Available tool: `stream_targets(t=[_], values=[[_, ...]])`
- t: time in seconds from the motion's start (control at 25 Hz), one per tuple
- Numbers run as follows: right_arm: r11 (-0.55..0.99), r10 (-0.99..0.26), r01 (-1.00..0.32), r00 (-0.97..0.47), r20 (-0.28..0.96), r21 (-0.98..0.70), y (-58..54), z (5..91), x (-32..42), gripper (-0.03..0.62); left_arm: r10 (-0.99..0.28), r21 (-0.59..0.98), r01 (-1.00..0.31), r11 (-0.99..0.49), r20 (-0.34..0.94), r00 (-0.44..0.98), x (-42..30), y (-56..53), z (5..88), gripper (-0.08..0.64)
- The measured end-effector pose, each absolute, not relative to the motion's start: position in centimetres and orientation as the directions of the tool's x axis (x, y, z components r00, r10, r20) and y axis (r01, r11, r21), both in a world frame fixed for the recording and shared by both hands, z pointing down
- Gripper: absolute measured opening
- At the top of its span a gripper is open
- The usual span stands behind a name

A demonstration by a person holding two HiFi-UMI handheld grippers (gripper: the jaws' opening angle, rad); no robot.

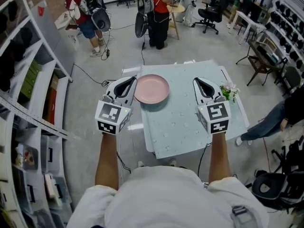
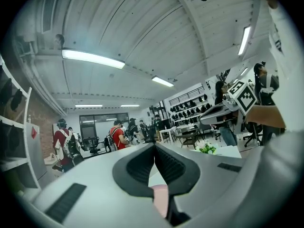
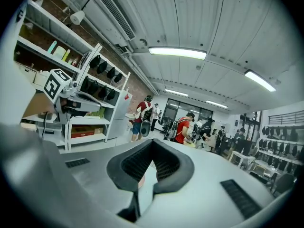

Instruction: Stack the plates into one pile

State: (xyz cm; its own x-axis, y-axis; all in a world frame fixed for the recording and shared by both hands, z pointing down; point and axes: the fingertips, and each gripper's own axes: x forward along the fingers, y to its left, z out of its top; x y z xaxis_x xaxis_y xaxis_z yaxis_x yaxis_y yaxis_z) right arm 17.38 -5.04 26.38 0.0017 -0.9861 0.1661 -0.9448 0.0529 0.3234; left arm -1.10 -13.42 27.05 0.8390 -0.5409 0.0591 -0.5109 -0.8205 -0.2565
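Note:
A pink plate (image 1: 151, 89) lies at the far left of the pale table (image 1: 190, 127). My left gripper (image 1: 130, 80) hovers just left of the plate, jaws shut with nothing between them. Right of the plate, with a stretch of bare table between, my right gripper (image 1: 199, 81) is held at the same height, also shut and empty. In the left gripper view the closed jaws (image 2: 154, 147) point out level over the room, and a pink sliver of the plate (image 2: 160, 198) shows below them. The right gripper view has its jaws (image 3: 153, 142) closed too.
A small bunch of flowers (image 1: 229, 90) stands at the table's right edge. Shelving (image 1: 28, 89) runs along the left. People stand beyond the table's far end (image 1: 156, 13), and a person's leg (image 1: 266, 122) reaches in at the right. Chairs and desks fill the far right.

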Motion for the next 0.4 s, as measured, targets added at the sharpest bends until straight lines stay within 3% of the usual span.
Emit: stream_targets(t=[0.4], values=[[0.046,-0.989,-0.945,0.003,0.149,0.323,-4.93,25.56,17.21,0.012,-0.545,-0.262,-0.515,-0.816,0.05,0.837,-1.42,-13.26,26.39,0.018]])
